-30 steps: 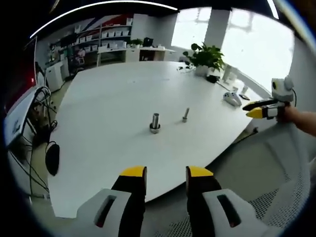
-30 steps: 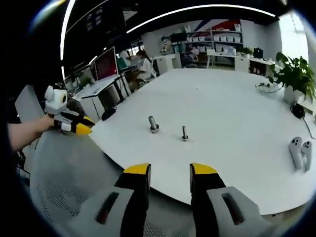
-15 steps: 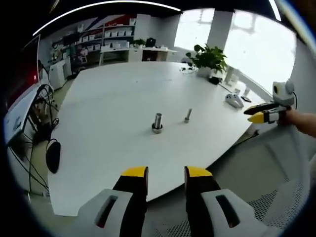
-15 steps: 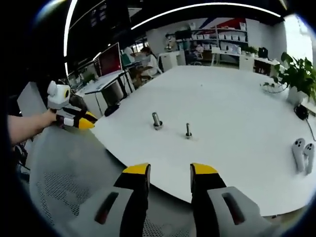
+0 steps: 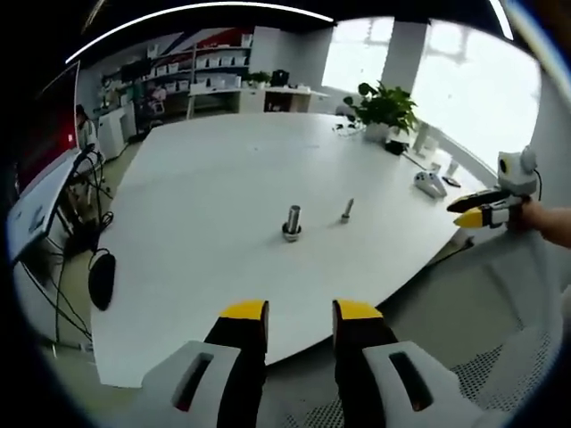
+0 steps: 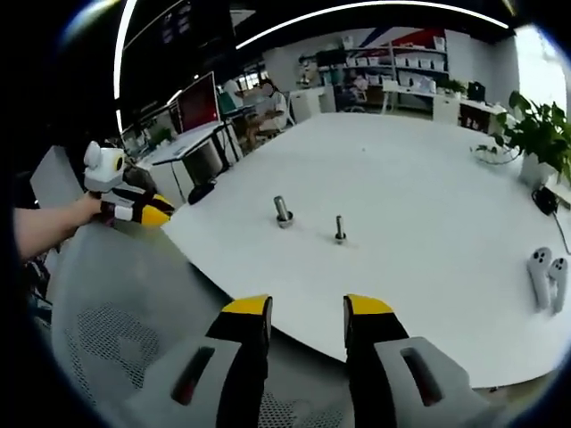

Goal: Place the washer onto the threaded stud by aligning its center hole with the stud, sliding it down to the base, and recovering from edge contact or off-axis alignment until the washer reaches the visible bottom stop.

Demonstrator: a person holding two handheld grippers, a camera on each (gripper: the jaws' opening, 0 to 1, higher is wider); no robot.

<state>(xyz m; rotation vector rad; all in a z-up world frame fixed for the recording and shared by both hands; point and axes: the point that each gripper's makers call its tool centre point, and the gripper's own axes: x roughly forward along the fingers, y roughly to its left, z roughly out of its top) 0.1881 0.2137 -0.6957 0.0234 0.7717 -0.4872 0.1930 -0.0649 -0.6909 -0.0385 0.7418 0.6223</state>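
Two small metal parts stand upright mid-table, far from both grippers. The thicker stud (image 5: 292,222) (image 6: 283,212) has a wider ring at its base, too small to tell apart. Beside it stands a thinner bolt (image 5: 347,210) (image 6: 340,229). My left gripper (image 5: 299,312) is open and holds nothing, short of the table's near edge. In the right gripper view the left gripper (image 6: 147,212) is held in a hand at the left. My right gripper (image 6: 308,308) is open with nothing between its jaws. In the left gripper view the right gripper (image 5: 482,210) is at the right, off the table.
The white table (image 5: 205,178) (image 6: 419,178) is large and rounded. A potted plant (image 5: 385,109) (image 6: 535,134) and white controllers (image 5: 430,184) (image 6: 544,272) sit near its far side. A mesh chair (image 6: 125,312) is below the grippers. Cables and a black object (image 5: 101,278) are at the left.
Both views have shifted slightly with the hands. The parts on the table have not moved, and both grippers have stayed open and off the table.
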